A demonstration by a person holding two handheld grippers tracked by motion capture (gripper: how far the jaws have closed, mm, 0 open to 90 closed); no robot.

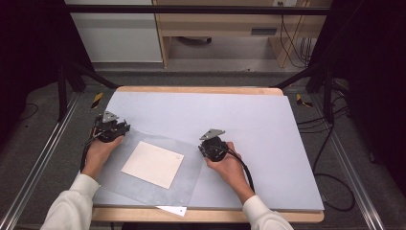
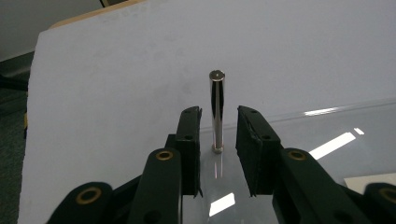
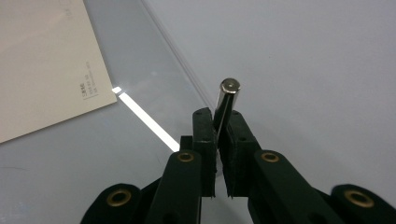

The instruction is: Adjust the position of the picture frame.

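So here's where I'm at. My right gripper [image 3: 217,140] is clamped tight on a shiny metal pin [image 3: 227,100] standing at the right edge of the clear plastic sheet [image 1: 191,158], roughly 3 o'clock from the white card [image 1: 153,164]. The jaws are pressed together with the pin squeezed between them, its rounded head poking up above the tips. That one's done as far as grabbing goes.

My left gripper [image 2: 218,135] is over at the sheet's far-left corner, about 10 o'clock from the card. A second metal pin [image 2: 217,109] stands upright there, right between my jaws, but there's a visible gap on both sides, so the pads aren't touching it yet. Jaws are partly closed around it, holding nothing.

The card lies flat under the clear sheet on the grey mat [image 1: 268,124], and the sheet is skewed a bit, its near corner hanging past the table edge at 6 o'clock.

I reckon what's left: finish the squeeze on the left pin, then whatever I do with both pins together, lifting or shifting them probably. Can't tell more from here.
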